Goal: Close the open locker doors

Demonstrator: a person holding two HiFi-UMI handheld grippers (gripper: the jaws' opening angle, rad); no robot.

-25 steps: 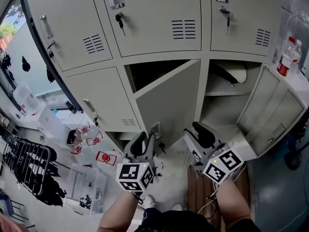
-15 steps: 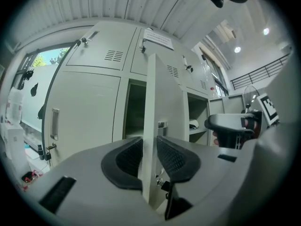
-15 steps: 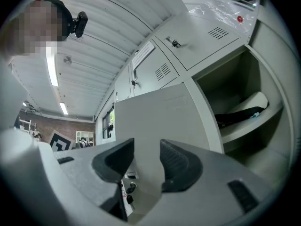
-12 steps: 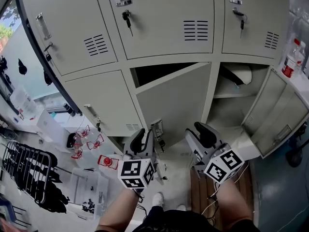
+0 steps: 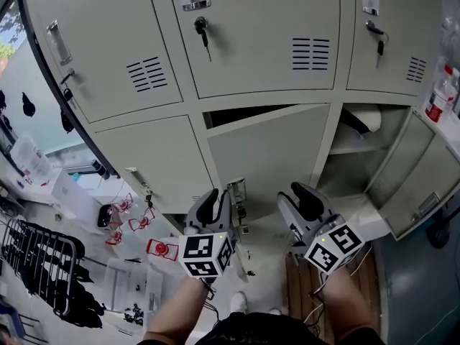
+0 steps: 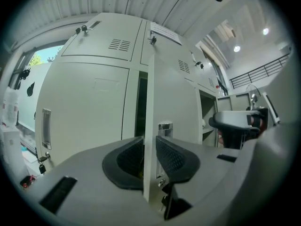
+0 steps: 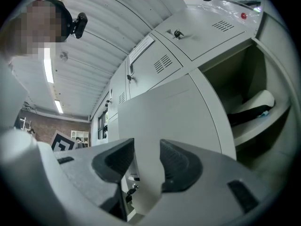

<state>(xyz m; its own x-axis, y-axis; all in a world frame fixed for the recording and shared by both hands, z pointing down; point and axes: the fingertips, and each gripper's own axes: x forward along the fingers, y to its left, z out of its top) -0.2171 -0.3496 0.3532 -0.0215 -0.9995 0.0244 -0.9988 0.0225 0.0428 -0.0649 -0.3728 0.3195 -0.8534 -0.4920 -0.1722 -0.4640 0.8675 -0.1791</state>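
The lower middle locker door (image 5: 269, 157) stands ajar, a dark gap along its top. My left gripper (image 5: 219, 203) is at that door's free edge beside its metal handle (image 5: 236, 190). In the left gripper view the door's thin edge (image 6: 149, 126) runs between the pads (image 6: 129, 159), and the jaws are closing onto it. My right gripper (image 5: 296, 201) is open with nothing between its fingers, just right of the door's face (image 7: 174, 112). The lower right locker door (image 5: 413, 178) hangs wide open; a white item (image 5: 368, 117) lies on the shelf inside.
The upper lockers are closed, with keys (image 5: 203, 31) in their locks. A bottle (image 5: 440, 95) stands at the right, above the open door. Red-and-white items (image 5: 162, 250) and a black rack (image 5: 43, 264) lie on the floor at left. Wooden slats (image 5: 302, 293) lie below my right gripper.
The middle door has swung further towards its frame, so the dark gap above it is narrower. Both grippers moved forward with it. The left jaws narrowed on the door edge.
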